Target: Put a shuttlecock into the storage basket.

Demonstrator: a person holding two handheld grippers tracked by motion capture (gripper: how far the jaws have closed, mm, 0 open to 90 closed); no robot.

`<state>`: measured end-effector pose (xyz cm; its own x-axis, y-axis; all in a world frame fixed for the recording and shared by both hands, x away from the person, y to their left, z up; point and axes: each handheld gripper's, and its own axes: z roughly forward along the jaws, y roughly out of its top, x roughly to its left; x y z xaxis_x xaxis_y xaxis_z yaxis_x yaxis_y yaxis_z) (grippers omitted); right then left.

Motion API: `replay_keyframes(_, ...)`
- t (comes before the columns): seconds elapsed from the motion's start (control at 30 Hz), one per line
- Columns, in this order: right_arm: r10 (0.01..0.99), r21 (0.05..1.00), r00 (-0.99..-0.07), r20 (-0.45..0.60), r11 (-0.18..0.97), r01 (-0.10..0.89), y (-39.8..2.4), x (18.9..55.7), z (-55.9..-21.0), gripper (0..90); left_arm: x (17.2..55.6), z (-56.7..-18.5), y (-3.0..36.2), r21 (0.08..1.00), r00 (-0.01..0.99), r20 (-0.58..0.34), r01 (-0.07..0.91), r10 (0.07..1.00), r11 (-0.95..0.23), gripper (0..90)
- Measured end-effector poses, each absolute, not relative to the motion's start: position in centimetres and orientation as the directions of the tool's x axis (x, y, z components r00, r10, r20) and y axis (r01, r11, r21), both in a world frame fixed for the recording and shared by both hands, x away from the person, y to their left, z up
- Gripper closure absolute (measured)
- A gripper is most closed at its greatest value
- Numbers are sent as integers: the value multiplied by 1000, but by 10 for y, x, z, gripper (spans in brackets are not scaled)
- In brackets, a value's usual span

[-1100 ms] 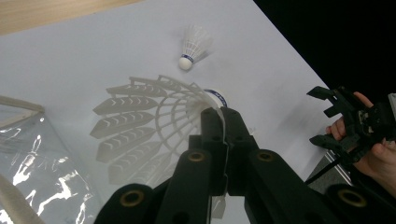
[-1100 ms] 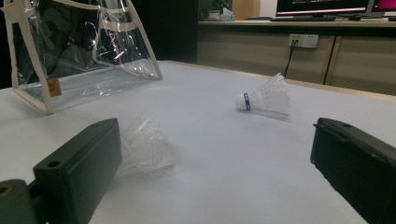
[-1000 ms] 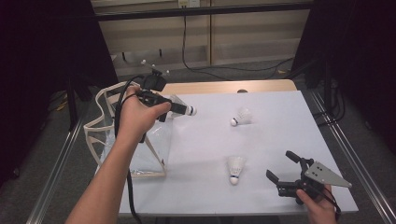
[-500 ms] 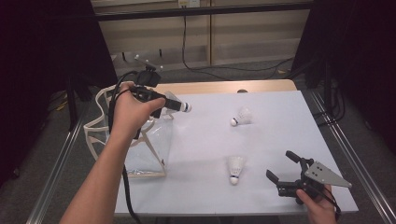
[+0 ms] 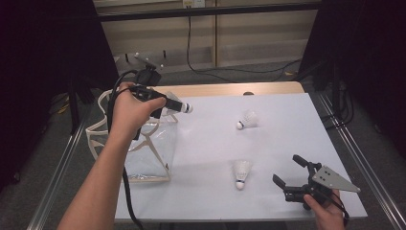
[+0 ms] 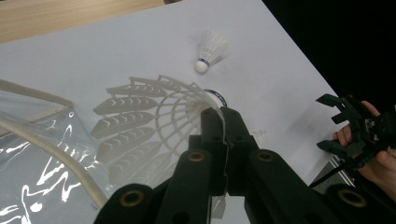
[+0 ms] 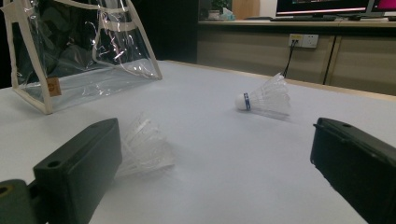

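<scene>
We hold a light, fragile shuttlecock (image 6: pixel 154 121) clenched by its feather skirt in the left gripper (image 6: pixel 219 116); squeezing gently suits it.

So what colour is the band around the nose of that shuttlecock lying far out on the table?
Blue, on the white far shuttlecock; clearest in the right gripper view.
</scene>
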<state>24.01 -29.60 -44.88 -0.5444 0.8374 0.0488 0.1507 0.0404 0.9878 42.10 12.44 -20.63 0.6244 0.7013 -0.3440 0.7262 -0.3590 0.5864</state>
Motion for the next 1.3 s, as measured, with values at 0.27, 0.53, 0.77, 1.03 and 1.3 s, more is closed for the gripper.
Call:
replay_keyframes(0.27, 837, 988, -545, 49, 41, 151, -295, 240, -449, 17, 424, -204, 128, 580, 616, -342, 732, 710, -356, 900)
replay_keyframes(0.53, 838, 988, -544, 47, 43, 152, -296, 240, -449, 17, 426, -202, 135, 587, 609, -336, 732, 719, -345, 900)
replay_keyframes(0.77, 838, 988, -543, 47, 43, 151, -296, 240, -449, 17, 428, -198, 139, 585, 604, -330, 734, 726, -345, 900)
replay_keyframes(1.03, 838, 988, -544, 49, 40, 151, -296, 240, -449, 17, 430, -195, 142, 582, 592, -325, 740, 737, -338, 900)
replay_keyframes(1.3, 838, 988, -544, 51, 38, 151, -296, 240, -449, 17, 432, -192, 147, 584, 581, -324, 744, 747, -325, 900)
